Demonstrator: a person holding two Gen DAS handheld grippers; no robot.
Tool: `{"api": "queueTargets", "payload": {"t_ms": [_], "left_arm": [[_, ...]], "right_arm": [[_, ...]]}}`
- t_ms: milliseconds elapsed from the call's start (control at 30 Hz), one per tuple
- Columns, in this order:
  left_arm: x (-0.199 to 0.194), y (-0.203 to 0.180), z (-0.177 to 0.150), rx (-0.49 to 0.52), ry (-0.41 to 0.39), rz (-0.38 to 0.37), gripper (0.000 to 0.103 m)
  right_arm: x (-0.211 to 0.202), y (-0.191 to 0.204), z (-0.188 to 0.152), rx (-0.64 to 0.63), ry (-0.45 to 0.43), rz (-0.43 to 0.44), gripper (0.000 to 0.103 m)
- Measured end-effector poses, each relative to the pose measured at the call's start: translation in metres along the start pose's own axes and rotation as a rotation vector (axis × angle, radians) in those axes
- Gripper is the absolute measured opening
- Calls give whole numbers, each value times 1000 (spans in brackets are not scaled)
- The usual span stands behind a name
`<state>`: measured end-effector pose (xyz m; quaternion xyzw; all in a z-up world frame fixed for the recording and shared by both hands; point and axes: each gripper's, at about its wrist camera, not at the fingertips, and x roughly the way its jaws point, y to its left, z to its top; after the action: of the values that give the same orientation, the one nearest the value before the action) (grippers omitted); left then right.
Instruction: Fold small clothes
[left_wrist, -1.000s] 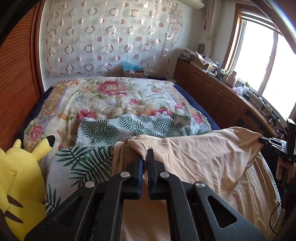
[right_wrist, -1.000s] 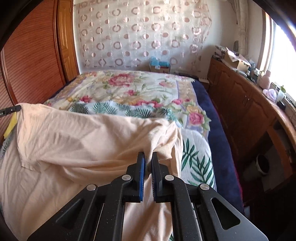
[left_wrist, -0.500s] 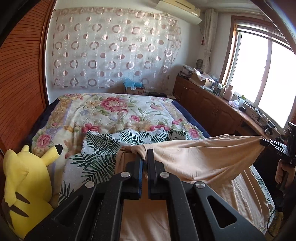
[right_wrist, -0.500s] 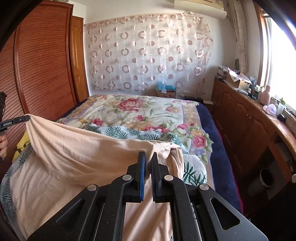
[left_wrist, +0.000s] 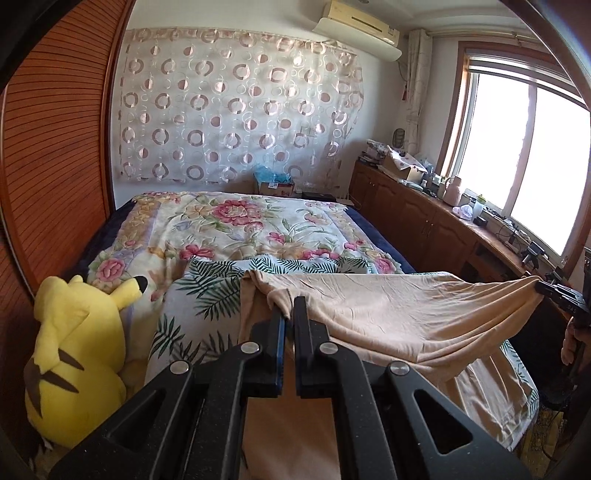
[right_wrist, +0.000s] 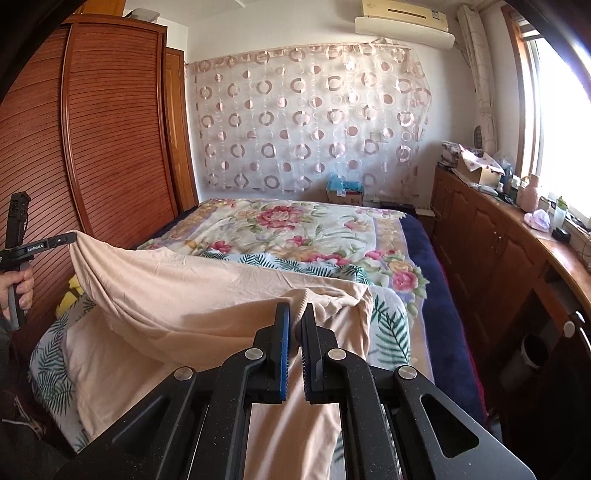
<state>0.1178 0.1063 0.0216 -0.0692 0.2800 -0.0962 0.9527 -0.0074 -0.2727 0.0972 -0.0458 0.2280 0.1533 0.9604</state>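
Observation:
A peach garment (left_wrist: 399, 317) hangs stretched between my two grippers above the near end of the bed; it also shows in the right wrist view (right_wrist: 192, 295). My left gripper (left_wrist: 289, 314) is shut on one corner of it. My right gripper (right_wrist: 295, 321) is shut on the other corner. The right gripper shows at the far right of the left wrist view (left_wrist: 543, 290), and the left gripper at the far left of the right wrist view (right_wrist: 68, 236). The garment's lower part drapes onto the palm-leaf sheet (left_wrist: 199, 295).
The bed has a floral quilt (left_wrist: 236, 221) behind the sheet. A yellow plush toy (left_wrist: 77, 347) sits at the bed's left edge by the wooden wardrobe (right_wrist: 96, 140). A wooden counter (right_wrist: 517, 236) with clutter runs along the right under the window.
Both grippers have risen, lifting the garment's held edge higher off the bed and pulling it tauter between them. Both stay shut on the cloth.

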Motion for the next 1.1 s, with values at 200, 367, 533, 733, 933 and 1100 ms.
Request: {"api": "queueTargets", "payload": {"t_ms": [200, 367, 533, 733, 933, 1100], "left_arm": [[-35, 2, -25, -6, 21, -1, 4], [-47, 2, -50, 6, 66, 19, 4], [-12, 8, -94, 25, 208, 89, 7], [-3, 14, -114, 26, 245, 102, 43], [-13, 16, -119, 2, 235, 90, 54], [-14, 16, -132, -20, 253, 73, 67]], "right_arm": [[-28, 4, -7, 0, 31, 9, 5], [-34, 1, -17, -3, 115, -25, 6], [4, -6, -49, 27, 263, -48, 6], [54, -13, -56, 27, 327, -102, 33], [86, -9, -50, 27, 297, -122, 43], [99, 0, -71, 22, 290, -127, 43]]}}
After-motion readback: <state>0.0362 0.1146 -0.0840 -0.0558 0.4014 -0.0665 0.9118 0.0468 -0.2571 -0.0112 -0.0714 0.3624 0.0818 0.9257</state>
